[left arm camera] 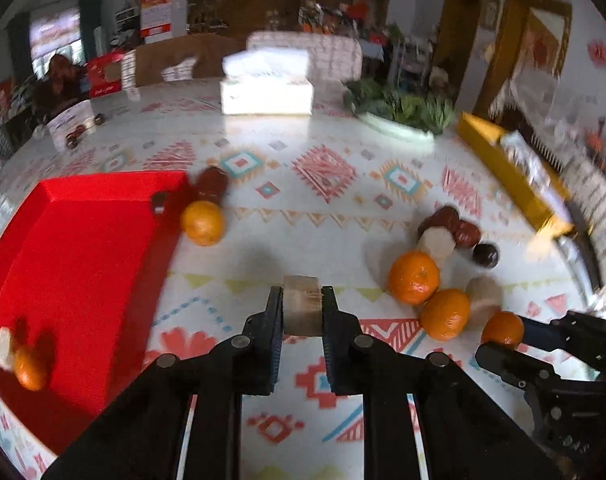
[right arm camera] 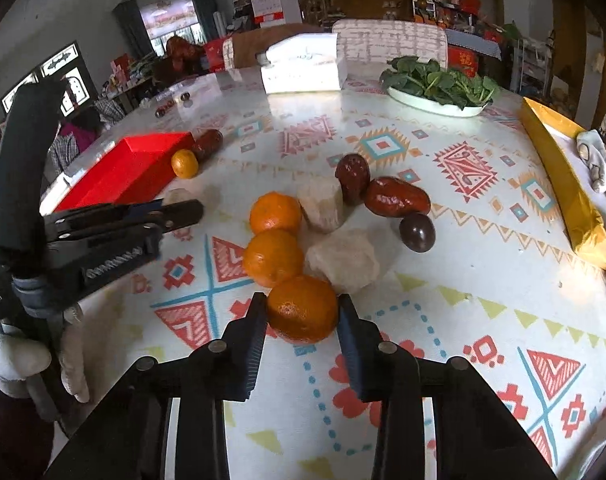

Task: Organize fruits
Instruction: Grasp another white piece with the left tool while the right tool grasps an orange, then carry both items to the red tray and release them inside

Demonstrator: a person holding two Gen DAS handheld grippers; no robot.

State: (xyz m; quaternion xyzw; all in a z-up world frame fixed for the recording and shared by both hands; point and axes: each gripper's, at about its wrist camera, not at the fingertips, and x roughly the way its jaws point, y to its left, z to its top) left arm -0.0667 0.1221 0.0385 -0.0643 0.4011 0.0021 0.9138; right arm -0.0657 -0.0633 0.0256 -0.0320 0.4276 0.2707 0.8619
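My left gripper [left arm camera: 302,300] is shut on a pale beige chunk [left arm camera: 301,306] just above the patterned table, right of the red tray [left arm camera: 79,248]. The tray holds an orange [left arm camera: 30,366] and a pale piece [left arm camera: 2,348]. My right gripper [right arm camera: 301,312] has its fingers on both sides of an orange [right arm camera: 303,308] resting on the table. Behind it lie two more oranges [right arm camera: 275,212] [right arm camera: 273,258], two pale chunks [right arm camera: 323,204] [right arm camera: 343,260], red dates [right arm camera: 397,196] [right arm camera: 353,178] and a dark round fruit [right arm camera: 417,232]. Another orange [right arm camera: 185,163] and a date [right arm camera: 207,144] lie beside the tray [right arm camera: 127,172].
A tissue box [right arm camera: 303,66] and a plate of greens [right arm camera: 439,84] stand at the far side. A gold box [right arm camera: 563,184] lies along the right edge. The table edge curves close on the right in the right wrist view.
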